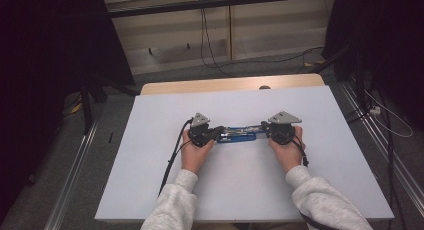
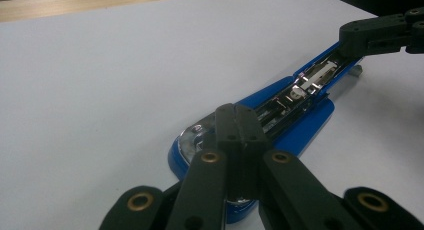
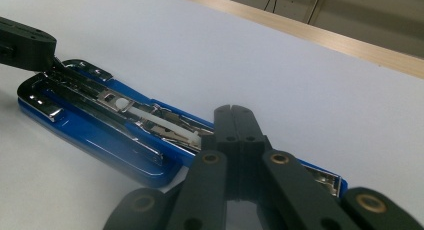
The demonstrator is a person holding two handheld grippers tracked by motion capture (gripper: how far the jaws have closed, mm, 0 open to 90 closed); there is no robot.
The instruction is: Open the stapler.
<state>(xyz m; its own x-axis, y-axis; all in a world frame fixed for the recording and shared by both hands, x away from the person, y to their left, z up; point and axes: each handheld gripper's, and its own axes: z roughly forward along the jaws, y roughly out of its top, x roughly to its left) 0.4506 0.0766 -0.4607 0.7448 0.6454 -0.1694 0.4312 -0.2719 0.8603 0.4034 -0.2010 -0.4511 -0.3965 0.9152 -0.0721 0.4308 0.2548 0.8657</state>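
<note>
One opened blue stapler [image 1: 240,134], staple channel [image 2: 312,77] exposed

Dim, bluish overhead light; soft focus, dark edges, glare on stapler [image 3: 100,115] chrome.

Lab: black curtains [image 1: 45,65], trailing cables [image 1: 210,45]

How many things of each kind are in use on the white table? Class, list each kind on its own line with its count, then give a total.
Blue stapler, lying opened out flat: 1
Black two-jaw grippers, left gripper and right gripper, each with jaws shut at one end of the stapler: 2
Total: 3
</note>
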